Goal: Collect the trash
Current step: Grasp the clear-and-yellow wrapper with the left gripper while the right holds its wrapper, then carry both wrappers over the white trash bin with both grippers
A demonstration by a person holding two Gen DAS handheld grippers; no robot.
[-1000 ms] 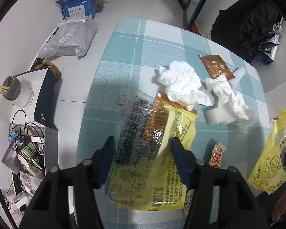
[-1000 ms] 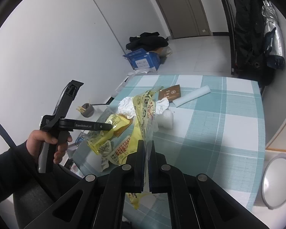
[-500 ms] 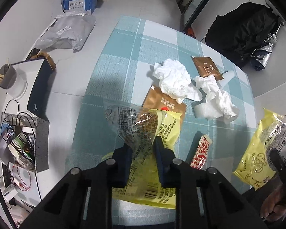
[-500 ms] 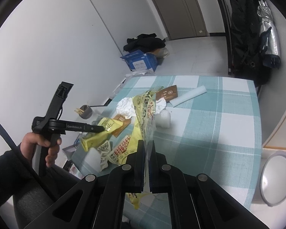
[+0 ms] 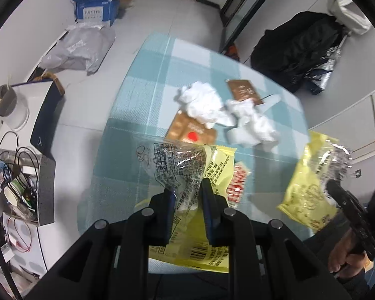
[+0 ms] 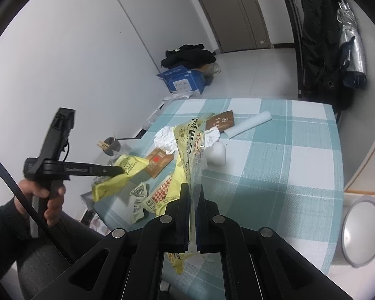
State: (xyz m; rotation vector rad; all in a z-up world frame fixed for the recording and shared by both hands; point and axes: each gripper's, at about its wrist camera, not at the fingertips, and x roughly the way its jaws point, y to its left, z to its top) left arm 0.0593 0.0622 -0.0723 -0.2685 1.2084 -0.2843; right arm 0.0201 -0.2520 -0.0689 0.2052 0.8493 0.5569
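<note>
Holding a wrapper in each hand, we have our left tongs (image 5: 186,196) pinched almost closed on a crumpled clear-and-yellow wrapper (image 5: 185,165), lifted above the near edge of the checked surface (image 5: 147,80). Our right tongs (image 6: 192,200) are squeezed tight on a yellow bag (image 6: 191,145), which stands up on edge from between the fingers. In the left view that bag (image 5: 312,187) hangs at the right side, beside the surface.

Still lying on the surface are two crumpled tissues (image 5: 202,102), a brown packet (image 5: 191,131) with a red dot partly under one tissue, a darker brown sachet (image 5: 243,91) farther back, a white tube (image 6: 250,125) beside it, and a red-and-white checked wrapper (image 5: 237,182) near the front edge.

On the floor to the left sit a blue box (image 5: 96,7) and a grey bag (image 5: 80,47). A round bin (image 6: 362,227) stands on the floor to the right of the surface.
</note>
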